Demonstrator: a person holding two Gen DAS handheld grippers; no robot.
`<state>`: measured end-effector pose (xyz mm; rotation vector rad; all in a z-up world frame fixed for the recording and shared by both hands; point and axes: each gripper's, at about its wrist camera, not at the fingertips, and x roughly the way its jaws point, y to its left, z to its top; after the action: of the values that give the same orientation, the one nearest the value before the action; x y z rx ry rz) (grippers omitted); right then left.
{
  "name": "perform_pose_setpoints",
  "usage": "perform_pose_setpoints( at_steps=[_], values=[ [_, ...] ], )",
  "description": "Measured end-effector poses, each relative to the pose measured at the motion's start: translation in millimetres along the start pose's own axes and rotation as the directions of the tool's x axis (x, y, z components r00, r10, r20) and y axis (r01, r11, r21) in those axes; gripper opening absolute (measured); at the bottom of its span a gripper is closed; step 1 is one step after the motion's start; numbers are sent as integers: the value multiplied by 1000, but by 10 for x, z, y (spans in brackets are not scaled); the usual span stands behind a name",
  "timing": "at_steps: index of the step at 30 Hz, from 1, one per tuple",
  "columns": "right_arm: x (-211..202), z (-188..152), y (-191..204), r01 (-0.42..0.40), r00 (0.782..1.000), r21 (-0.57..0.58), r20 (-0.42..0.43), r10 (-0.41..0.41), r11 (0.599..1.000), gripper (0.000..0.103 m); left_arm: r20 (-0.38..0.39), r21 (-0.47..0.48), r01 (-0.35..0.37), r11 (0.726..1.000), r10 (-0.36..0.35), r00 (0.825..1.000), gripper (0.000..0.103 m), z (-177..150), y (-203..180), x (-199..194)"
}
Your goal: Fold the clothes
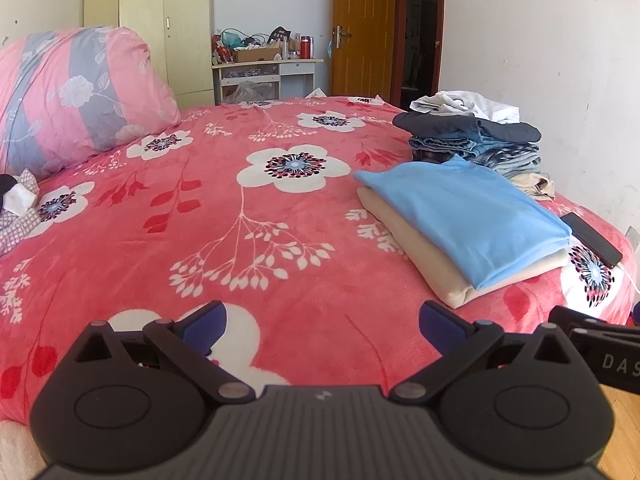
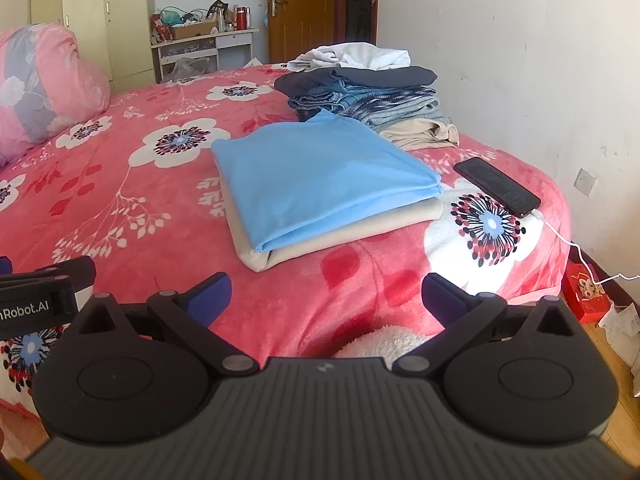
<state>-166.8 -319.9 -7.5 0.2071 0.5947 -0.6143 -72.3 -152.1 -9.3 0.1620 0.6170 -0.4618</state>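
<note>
Likely soft and limp, the far rumpled white garment [image 2: 352,56] wants an edge grip; left gripper [image 1: 322,326] and right gripper [image 2: 326,294] gape wide, empty.

We note a bed [image 2: 132,216] under a pink floral blanket. On it: beige folded cloth [image 2: 340,236] beneath a blue one [image 2: 320,180], a clothes pile [image 2: 368,96], phone [image 2: 496,186], pillow [image 1: 76,96].
</note>
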Motion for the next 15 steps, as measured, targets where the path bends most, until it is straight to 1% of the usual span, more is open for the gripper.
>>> perform_pose_setpoints(
  at_steps=[15],
  values=[
    [15, 23, 24, -1, 1000, -13, 3, 1, 1000, 102, 0, -6, -11, 1000, 11, 1000, 103, 8, 46, 21]
  ],
)
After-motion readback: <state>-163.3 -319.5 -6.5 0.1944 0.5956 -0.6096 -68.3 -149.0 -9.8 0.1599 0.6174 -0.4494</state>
